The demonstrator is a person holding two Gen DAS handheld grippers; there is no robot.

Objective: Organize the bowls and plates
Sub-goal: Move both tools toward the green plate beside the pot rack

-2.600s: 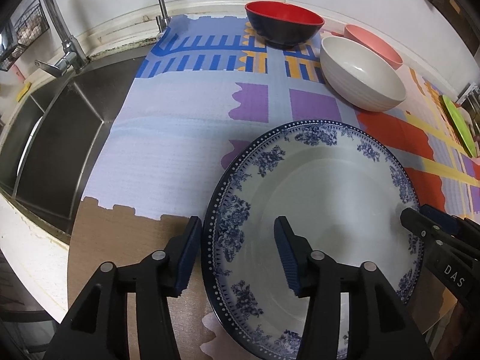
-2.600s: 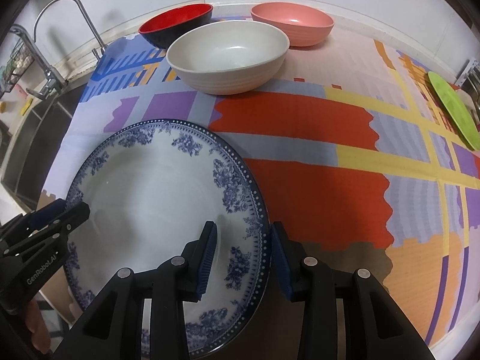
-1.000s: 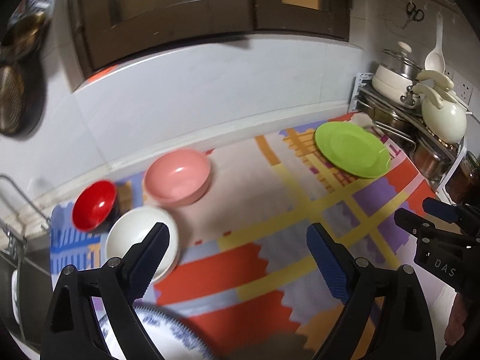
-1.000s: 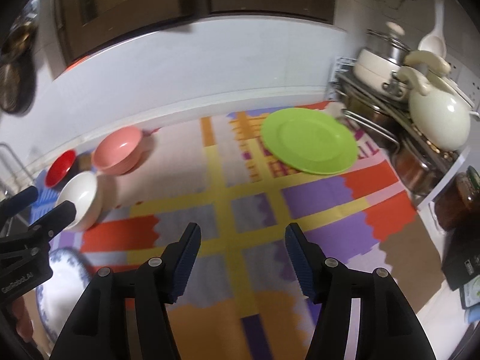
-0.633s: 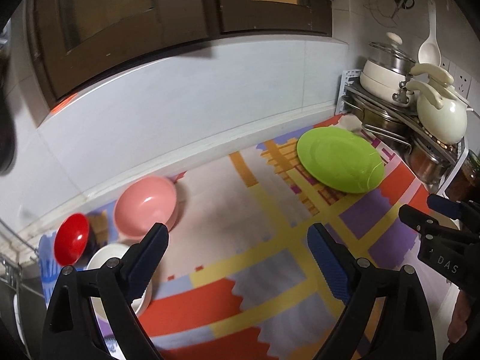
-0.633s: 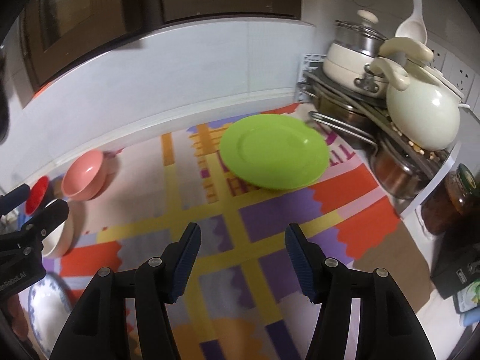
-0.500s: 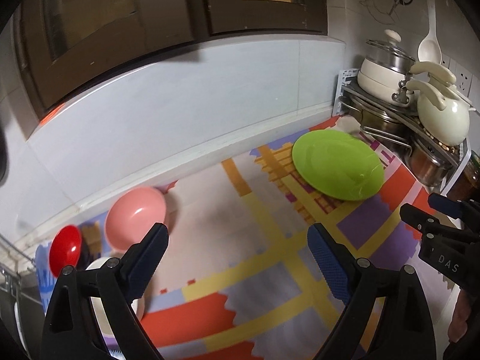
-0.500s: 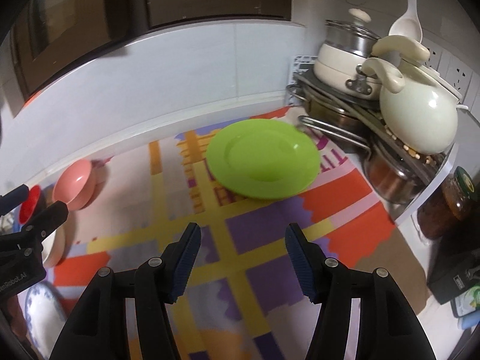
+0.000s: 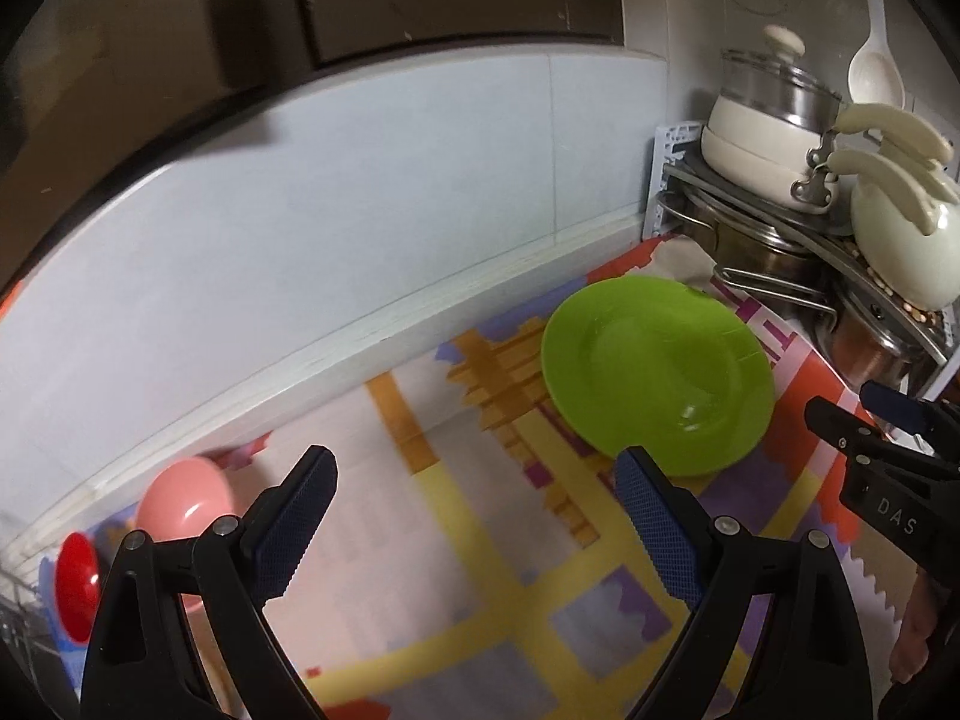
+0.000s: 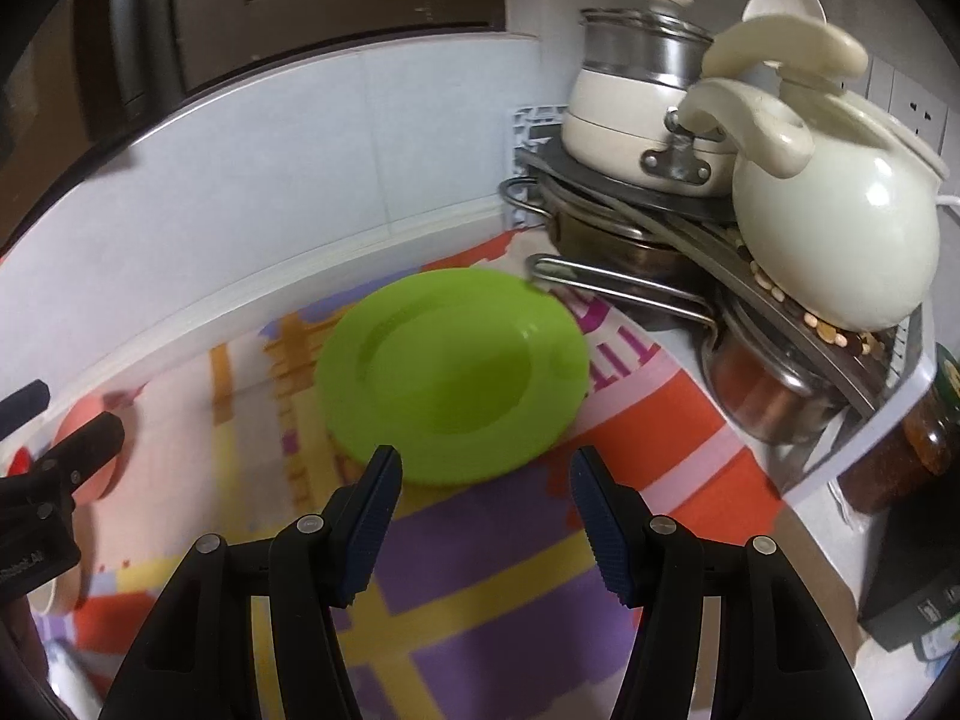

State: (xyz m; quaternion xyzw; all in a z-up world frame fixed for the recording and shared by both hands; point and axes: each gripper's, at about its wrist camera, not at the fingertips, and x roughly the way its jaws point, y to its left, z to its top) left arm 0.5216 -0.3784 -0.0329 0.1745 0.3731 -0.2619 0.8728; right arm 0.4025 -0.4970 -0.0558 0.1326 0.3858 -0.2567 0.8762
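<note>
Plate [image 10: 450, 378], green, flat on mat [image 10: 492, 594] beside pot rack [image 10: 690, 228]. Likely light rigid plastic, slick, low rim; pinch near edge. Right gripper [image 10: 483, 522], left gripper [image 9: 474, 525]: both spread, empty, above mat, short of plate.

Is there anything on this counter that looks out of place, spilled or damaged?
Small beans or seeds lie loose on the metal rack beside the cream ceramic kettle, which looks like a spill. The round green plastic plate lies flat on the colourful patterned mat, apparently undamaged. Nothing else stands out.
</note>
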